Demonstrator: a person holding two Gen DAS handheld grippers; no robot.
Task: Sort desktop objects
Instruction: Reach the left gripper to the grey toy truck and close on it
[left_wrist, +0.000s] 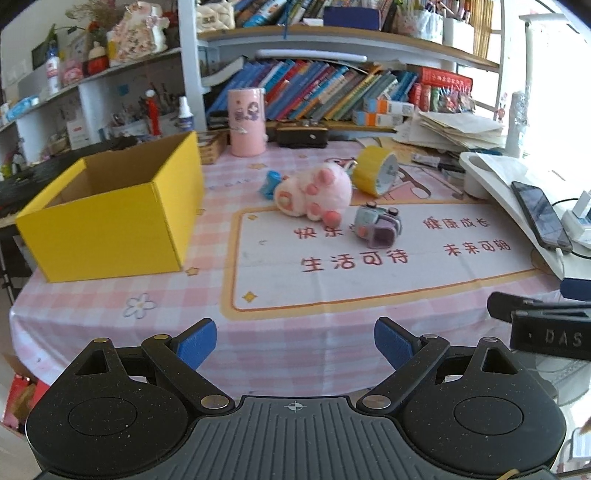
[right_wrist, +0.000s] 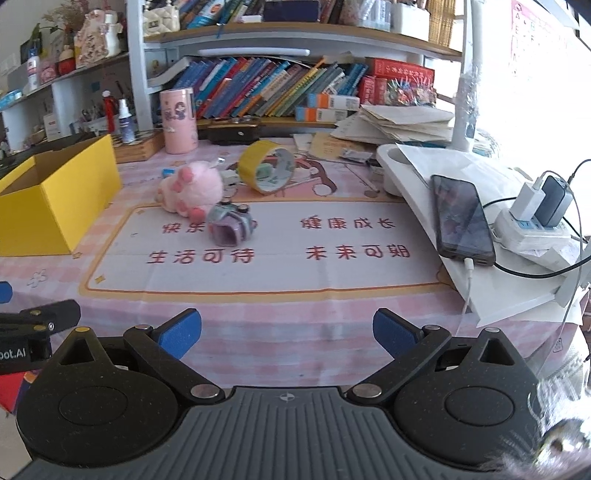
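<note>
Patience pays here: both claws hang spread wide and empty above the near edge of the counter (left_wrist: 110, 306), the left claw (left_wrist: 295, 343) facing the toys, the right claw (right_wrist: 286, 334) beside it. Best approach, I judge, is one item at a time, closing squarely on its middle before lifting toward the open yellow box (left_wrist: 110, 221) at the left. A fluffy pink paw plush (left_wrist: 314, 192) lies mid-counter, a small grey-purple toy (left_wrist: 376, 225) touching it. A yellow tape roll (left_wrist: 373, 173) leans tilted just behind.
</note>
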